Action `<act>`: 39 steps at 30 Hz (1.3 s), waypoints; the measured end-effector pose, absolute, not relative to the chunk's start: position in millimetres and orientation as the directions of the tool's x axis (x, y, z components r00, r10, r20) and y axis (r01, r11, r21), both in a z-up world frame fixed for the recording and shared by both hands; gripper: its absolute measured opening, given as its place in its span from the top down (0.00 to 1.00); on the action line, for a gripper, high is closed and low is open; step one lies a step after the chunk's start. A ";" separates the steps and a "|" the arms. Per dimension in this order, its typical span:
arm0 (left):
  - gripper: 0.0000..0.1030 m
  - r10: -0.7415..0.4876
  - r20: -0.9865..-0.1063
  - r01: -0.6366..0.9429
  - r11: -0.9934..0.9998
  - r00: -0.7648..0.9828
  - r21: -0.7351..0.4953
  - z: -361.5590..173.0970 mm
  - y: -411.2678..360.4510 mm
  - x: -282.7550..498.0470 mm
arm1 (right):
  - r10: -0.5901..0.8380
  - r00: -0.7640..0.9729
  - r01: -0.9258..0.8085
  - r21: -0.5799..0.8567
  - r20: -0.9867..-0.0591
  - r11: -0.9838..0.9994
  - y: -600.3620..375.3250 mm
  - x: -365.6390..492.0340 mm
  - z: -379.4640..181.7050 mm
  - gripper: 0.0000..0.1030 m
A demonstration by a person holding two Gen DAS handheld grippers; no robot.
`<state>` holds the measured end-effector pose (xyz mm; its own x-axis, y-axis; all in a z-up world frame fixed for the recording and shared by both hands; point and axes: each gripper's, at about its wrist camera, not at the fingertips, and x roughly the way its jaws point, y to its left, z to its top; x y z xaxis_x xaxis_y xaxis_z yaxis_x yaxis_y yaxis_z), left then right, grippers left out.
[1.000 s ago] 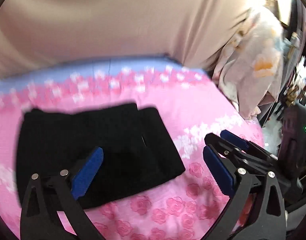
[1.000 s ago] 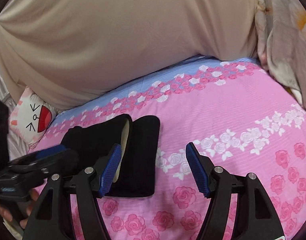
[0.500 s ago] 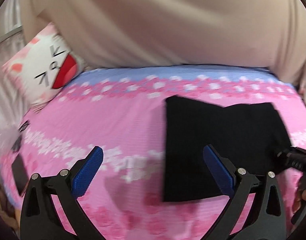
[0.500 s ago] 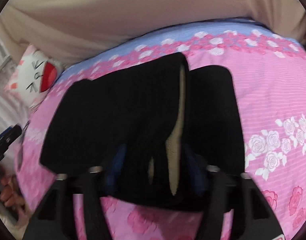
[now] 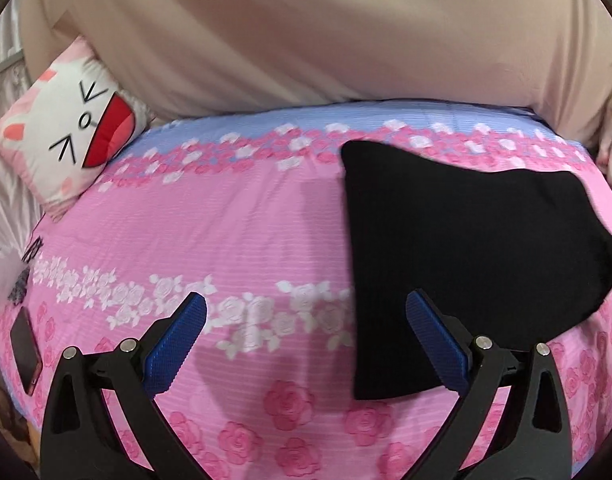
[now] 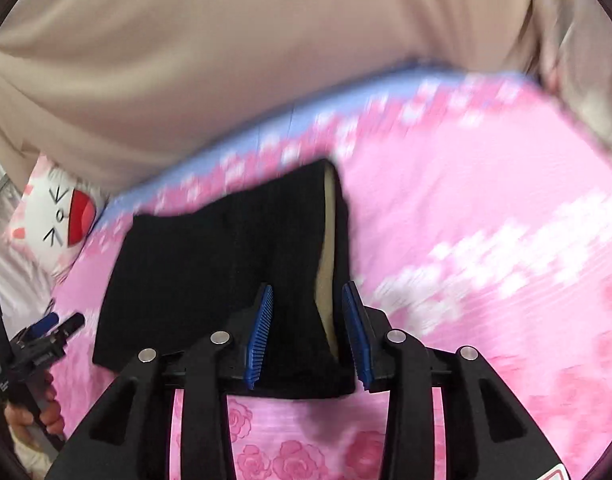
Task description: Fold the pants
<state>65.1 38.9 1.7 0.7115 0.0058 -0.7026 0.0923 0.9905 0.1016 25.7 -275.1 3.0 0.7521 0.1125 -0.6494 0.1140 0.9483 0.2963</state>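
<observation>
My right claw (image 6: 307, 330) has the near edge of the folded black pants (image 6: 226, 264) sitting between its blue pads. The jaws were clamped tighter half a second ago and have just opened up some, but with the blur I honestly can't tell if the pads still press on the cloth or stand just off it. From that claw the bundle runs away and off to the left, long axis slanting toward the cat-face pillow (image 6: 62, 216). A strip of tan lining shows along the fold right ahead of the right-hand pad.

My left claw (image 5: 306, 330) is wide open with nothing in it, hovering over the pink rose bedsheet (image 5: 210, 240). The pants (image 5: 465, 256) lie just to its right, their near-left corner tucked behind the right-hand pad, the far-left corner pointing up toward the blue band of the sheet. A dark phone (image 5: 24, 350) lies well off to the left near the bed's edge.

Versus a second ago: the left claw was right over the pants then and has since swung off to their left. The right claw was open and short of the pants; now it's straddling their edge.
</observation>
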 end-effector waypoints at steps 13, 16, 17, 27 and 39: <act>0.05 0.018 -0.681 0.153 0.970 0.732 0.190 4.0 -18.8 69.3 | 0.080 0.707 0.081 0.193 -0.702 0.978 -245.1 64.5 -10.8 0.95; 0.05 0.019 -0.689 0.150 0.971 0.725 0.185 1.5 -20.2 70.7 | 0.059 0.730 0.100 0.191 -0.680 0.977 -259.7 41.3 -2.4 0.87; 0.05 0.022 -0.693 0.145 0.973 0.720 0.182 0.4 -20.6 71.8 | 0.049 0.725 0.110 0.186 -0.687 0.976 -265.4 34.5 -3.9 0.84; 0.05 -0.070 -0.811 0.091 0.996 0.581 -0.021 -28.1 23.6 74.3 | 0.100 0.644 0.093 0.207 -0.758 0.974 -278.5 -4.4 -52.3 0.59; 0.53 -0.363 -0.776 0.147 0.930 0.516 -0.337 -60.1 29.1 95.0 | 0.181 0.667 0.073 0.305 -0.723 0.950 -265.8 38.5 -54.2 0.88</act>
